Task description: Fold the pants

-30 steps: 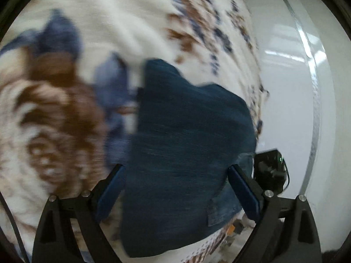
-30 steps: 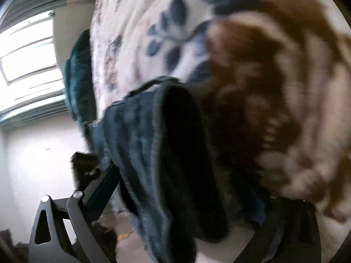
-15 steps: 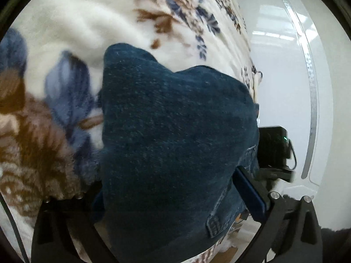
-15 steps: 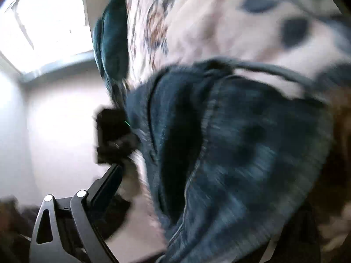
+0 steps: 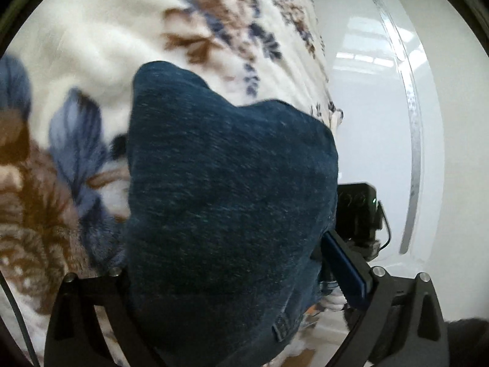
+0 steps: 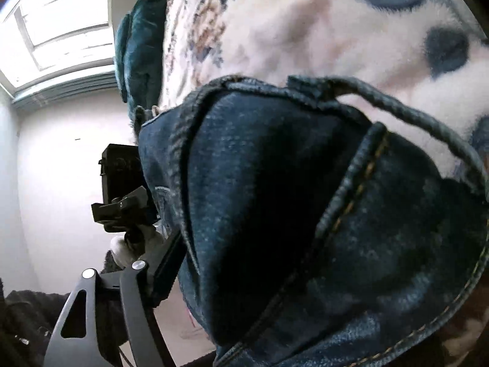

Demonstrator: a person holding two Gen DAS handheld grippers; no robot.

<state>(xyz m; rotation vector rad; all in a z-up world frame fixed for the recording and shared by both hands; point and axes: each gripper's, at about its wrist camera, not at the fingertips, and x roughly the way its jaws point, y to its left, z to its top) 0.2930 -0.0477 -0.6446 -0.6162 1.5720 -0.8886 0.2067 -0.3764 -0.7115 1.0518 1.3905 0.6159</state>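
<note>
We see no box, basket or other container in either view, and no brand, label or readable writing: the denim shows only plain tan stitching along a seam.

The pants [image 5: 226, 214], dark blue denim, lie bunched on a fleecy blanket [image 5: 91, 46] printed with blue and brown flowers on cream, close to its edge. In the left wrist view the denim mounds up between the two fingers of our left gripper [image 5: 232, 272] and spills over the left one, hiding it. The blue pad of the right finger [image 5: 342, 263] sits at the cloth's edge, and a belt loop shows low on the fabric. The fingers stand wide apart with the bundle filling the space; we cannot tell whether they press on it.

In the right wrist view the waistband and a seamed panel of the pants [image 6: 305, 214] fill most of the frame. Our right gripper [image 6: 275, 290] has only its left finger [image 6: 165, 269] in sight, lying against the denim's edge; the other finger is buried under cloth. Its jaws have just been closing with the denim between them, and we cannot tell whether they grip it yet.

Each view catches the other gripper's black camera block [image 5: 357, 211] just past the denim. Beyond it we see a white wall [image 6: 61, 183], a bright window [image 6: 58, 24] and a dark teal cushion [image 6: 140, 39] at the blanket's far edge.
</note>
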